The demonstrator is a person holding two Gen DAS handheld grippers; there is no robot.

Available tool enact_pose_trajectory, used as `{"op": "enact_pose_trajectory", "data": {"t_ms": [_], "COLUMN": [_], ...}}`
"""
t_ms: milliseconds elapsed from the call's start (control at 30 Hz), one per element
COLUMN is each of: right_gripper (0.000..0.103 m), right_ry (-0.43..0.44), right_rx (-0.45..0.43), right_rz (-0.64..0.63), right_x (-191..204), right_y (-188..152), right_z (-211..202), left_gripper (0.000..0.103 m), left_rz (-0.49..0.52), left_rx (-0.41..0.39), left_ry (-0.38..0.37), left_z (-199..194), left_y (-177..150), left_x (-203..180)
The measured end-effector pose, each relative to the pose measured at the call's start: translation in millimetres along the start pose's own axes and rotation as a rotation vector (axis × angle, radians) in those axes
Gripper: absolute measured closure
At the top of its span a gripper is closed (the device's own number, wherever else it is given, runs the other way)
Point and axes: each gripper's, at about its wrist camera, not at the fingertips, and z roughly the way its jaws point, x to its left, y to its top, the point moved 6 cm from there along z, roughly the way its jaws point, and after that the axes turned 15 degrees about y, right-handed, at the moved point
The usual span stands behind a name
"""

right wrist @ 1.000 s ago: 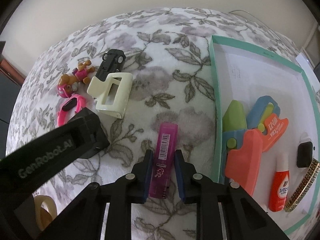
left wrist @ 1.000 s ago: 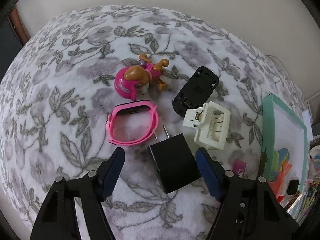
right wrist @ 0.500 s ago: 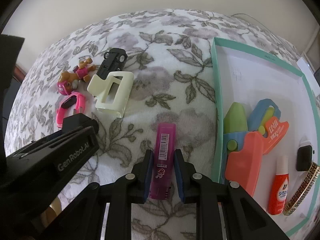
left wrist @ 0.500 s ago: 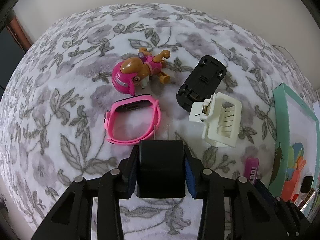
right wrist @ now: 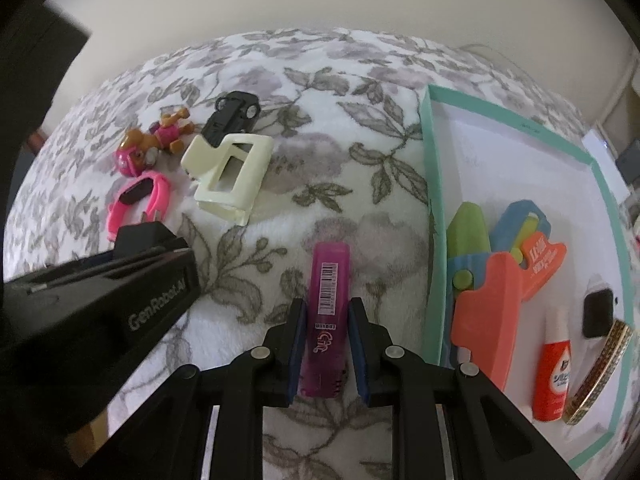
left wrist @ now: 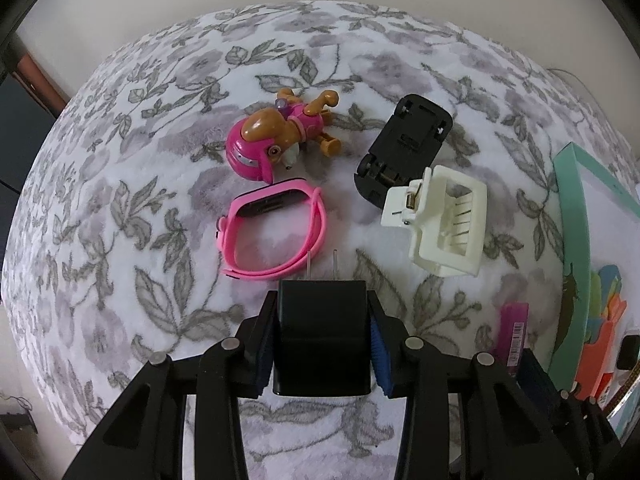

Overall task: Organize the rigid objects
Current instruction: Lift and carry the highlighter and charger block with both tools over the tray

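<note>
since a second ago our left tongs (left wrist: 322,344) have been closing, and the black charger plug (left wrist: 322,332) that lay loose between spread blue pads now sits pinched between them, its two prongs pointing away from us over the floral blanket (left wrist: 120,208). just beyond the prongs lies the pink watch band (left wrist: 276,228), past it the pink toy pup (left wrist: 276,140); ahead and to the right of the left tongs sit the cream hair claw (left wrist: 444,220) and the black toy car (left wrist: 404,152), touching each other. our right tongs (right wrist: 325,344) are pressed on the purple lighter (right wrist: 328,312), held lengthwise with its barcode end pointing forward, as before. right of these tongs lies the teal-rimmed tray (right wrist: 434,200), carrying coloured plastic toys (right wrist: 500,280), a red glue bottle (right wrist: 554,376), a black watch (right wrist: 598,314) and a gold band (right wrist: 600,372).
</note>
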Motion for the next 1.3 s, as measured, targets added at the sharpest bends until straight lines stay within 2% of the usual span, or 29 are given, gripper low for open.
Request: {"op": "enact_pose_trajectory", "data": {"t_ms": [167,367,567,767,867,967,1100,1300], "right_gripper": [0.081,0.082,0.082,0.082,0.082,0.082,0.082,0.082], "right_ry": [0.035,0.152,0.209,0.274,0.295,0.273,0.221,0.093], "right_rx": [-0.005,0.002,0.0,-0.058,-0.129,-0.195,-0.294,-0.369], "right_rz": [0.04,0.15,0.175,0.212,0.231,0.223,0.178,0.189], "right_x": [-3.9,-12.9,-16.9,-22.9,-29.4,-34.3,-45.8,-86.3], "right_y": [1.5,0.5,2.4,14.0,25.7,35.1,46.8,47.0], "right_z": [-3.4,-7.8,-15.0,-39.7,-66.6,-93.0,-132.9,-166.3], "left_gripper": [0.061,0.061,0.061,0.061,0.061,0.061,0.061,0.067], "left_rz": [0.003,-0.038,-0.092,-0.142,-0.164,-0.183,-0.161,-0.11], "left_rx": [0.01,0.035,0.006,-0.043,-0.086,-0.129,-0.228,-0.352], "left_ry": [0.013,0.005,-0.01,-0.04,-0.065,-0.142,-0.188,-0.256], "left_z": [-2.7,-8.1,-24.1,-46.8,-64.9,-92.1,-129.5,-175.1], "left_y": [-2.8,-2.4,5.9,13.7,20.1,24.6,27.6,25.2], "left_x": [2.6,16.0,30.2,42.9,48.4,46.3,37.8,13.0]}}
